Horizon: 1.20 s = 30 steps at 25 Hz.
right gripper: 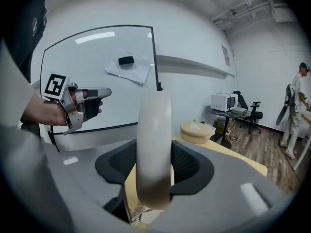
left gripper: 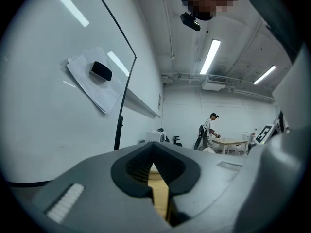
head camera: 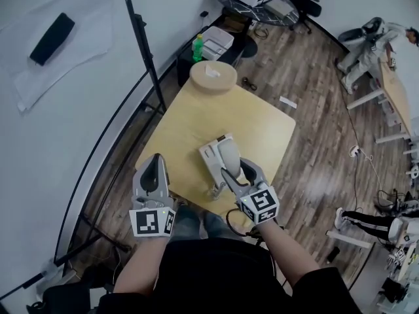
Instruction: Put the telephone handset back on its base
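Now my right gripper [head camera: 233,173] clamps the white handset [head camera: 229,153] over its base [head camera: 209,162] on the wooden table [head camera: 183,120]; my left gripper [head camera: 156,161] is closed, empty.

Grey left gripper [head camera: 156,165] and right gripper [head camera: 237,169], black-and-white marker cubes [head camera: 152,221]; black top [head camera: 216,273], seemingly short-sleeved.

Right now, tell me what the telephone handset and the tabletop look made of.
Telephone handset: probably moulded plastic, off-white, smooth with a soft sheen and rounded edges. Tabletop: pale wood or wood-look laminate, matt, even light tan; the pictures cannot settle which.
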Available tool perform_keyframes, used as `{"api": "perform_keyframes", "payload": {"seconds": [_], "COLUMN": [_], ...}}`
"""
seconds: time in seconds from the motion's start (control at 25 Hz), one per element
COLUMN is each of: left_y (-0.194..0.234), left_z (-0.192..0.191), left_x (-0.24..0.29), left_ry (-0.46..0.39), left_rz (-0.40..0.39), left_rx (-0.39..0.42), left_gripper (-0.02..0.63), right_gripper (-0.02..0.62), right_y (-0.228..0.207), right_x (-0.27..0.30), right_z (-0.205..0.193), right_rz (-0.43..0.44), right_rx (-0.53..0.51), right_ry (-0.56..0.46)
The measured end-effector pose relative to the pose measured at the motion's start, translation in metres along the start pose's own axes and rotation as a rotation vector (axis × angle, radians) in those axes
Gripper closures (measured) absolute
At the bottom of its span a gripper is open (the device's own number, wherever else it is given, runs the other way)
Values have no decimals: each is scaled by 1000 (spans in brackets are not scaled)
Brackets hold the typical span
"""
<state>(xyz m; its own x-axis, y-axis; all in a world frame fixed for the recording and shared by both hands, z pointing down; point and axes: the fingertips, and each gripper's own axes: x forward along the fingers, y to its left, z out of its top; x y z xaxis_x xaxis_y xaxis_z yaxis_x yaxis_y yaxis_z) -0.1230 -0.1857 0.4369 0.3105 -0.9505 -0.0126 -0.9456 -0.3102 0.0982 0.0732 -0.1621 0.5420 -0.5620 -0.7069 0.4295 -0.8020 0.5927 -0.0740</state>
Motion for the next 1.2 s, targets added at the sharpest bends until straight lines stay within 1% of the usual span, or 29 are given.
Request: {"api": "perform_keyframes", "payload": {"seconds": [0.28,0.76,1.0,1.2], "left_y": [4,13,18,18], "left_z": [-13,-33,-42,-49], "left_x": [2,-3,-6,-11], "left_ry": [19,52,67,79], "left_rz": [13,35,43,44], "left_rx": [-10,-20,-21,-23], "left_gripper": [607,607,607,607], "right_gripper": [373,373,373,373], "right_y": [-4,-8,-7,-10], "right_x": [29,72,84,93], "right_z": [-38,-110,-135,-151], "right_rz": [15,36,46,37], "right_rx": [25,31,47,81], "right_ry": [118,332,408,450]}}
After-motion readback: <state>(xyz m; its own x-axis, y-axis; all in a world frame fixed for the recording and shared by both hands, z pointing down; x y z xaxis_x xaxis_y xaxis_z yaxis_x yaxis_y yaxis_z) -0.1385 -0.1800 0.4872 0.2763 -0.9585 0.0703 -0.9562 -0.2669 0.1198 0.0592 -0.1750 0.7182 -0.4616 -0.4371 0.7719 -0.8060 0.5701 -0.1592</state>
